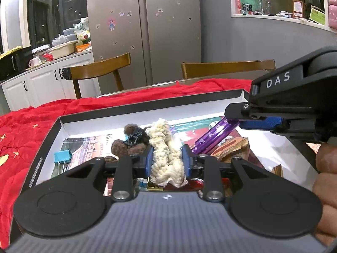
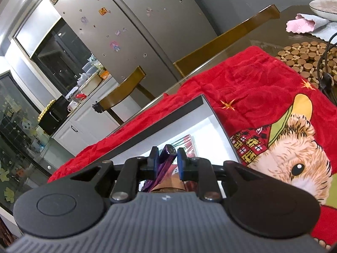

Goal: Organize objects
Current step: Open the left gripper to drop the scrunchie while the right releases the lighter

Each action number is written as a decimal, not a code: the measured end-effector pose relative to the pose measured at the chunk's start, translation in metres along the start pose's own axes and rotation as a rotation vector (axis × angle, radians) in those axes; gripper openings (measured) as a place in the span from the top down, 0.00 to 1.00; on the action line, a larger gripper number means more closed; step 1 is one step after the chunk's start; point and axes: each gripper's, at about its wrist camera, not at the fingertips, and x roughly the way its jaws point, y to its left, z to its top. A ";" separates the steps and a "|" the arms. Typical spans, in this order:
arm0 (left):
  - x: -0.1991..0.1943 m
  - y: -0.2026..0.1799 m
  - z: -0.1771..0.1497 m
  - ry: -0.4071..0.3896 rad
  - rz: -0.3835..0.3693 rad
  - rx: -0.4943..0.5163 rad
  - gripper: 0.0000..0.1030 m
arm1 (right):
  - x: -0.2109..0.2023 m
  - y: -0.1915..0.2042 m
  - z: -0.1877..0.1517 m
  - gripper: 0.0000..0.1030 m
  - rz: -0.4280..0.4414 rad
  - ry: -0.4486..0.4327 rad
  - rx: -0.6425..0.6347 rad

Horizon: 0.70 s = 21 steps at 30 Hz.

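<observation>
Your left tool (image 1: 167, 158) has a cream fluffy scrunchie (image 1: 166, 149) between its blue pads (image 1: 149, 162), which touch both its sides; I judge it a light grip, low over the shallow box (image 1: 130, 108). Just beyond the tips lie a brown scrunchie (image 1: 126, 145) with a black claw clip (image 1: 133, 136); a blue binder clip (image 1: 62, 157) sits to the left. Your right tool (image 2: 166, 161) stands slightly apart around a purple foil stick packet (image 2: 168, 150), which leans on the left pad, clear of the right: not gripped. The packet's lower end rests in the box, so it appears placed there deliberately. The box sits on a red blanket (image 2: 242, 80) covering the desk.
</observation>
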 end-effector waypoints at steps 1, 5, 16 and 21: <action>0.000 0.000 0.000 0.004 0.000 0.003 0.62 | 0.000 0.000 0.000 0.73 -0.005 -0.001 0.002; 0.001 0.003 -0.001 0.029 -0.009 0.000 0.58 | 0.002 0.000 -0.001 0.47 0.000 0.007 0.017; -0.009 0.004 0.008 0.047 -0.025 0.024 0.44 | -0.016 0.005 0.009 0.09 0.116 -0.056 0.039; -0.020 0.008 0.016 0.017 -0.002 0.016 0.42 | -0.028 0.005 0.019 0.00 0.179 -0.081 0.053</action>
